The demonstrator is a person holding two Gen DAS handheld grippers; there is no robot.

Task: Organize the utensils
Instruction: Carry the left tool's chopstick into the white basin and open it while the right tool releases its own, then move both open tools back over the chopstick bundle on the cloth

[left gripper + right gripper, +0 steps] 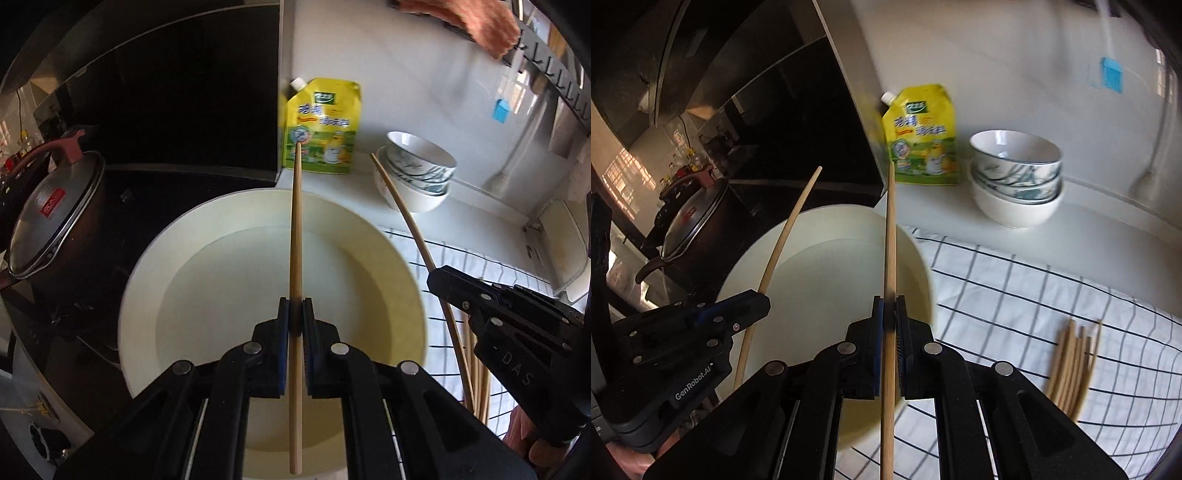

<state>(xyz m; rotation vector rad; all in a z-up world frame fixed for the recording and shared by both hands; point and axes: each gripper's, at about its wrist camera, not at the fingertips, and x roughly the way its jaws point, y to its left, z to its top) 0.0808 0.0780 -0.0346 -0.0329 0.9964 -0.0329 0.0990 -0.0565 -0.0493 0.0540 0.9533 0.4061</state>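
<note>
Bamboo chopsticks, one clamped in each gripper — left gripper, right gripper — point lengthwise over the cream basin, while the laid-out bundle lies on the checked cloth, nearer the right.

The chopstick pile on the checked cloth is motion-blurred; the yellow pouch print is unreadable.

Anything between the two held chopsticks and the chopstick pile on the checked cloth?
Nothing visible. Left gripper and right gripper each clamp one chopstick over the basin; bare checked cloth leads to the pile.
</note>
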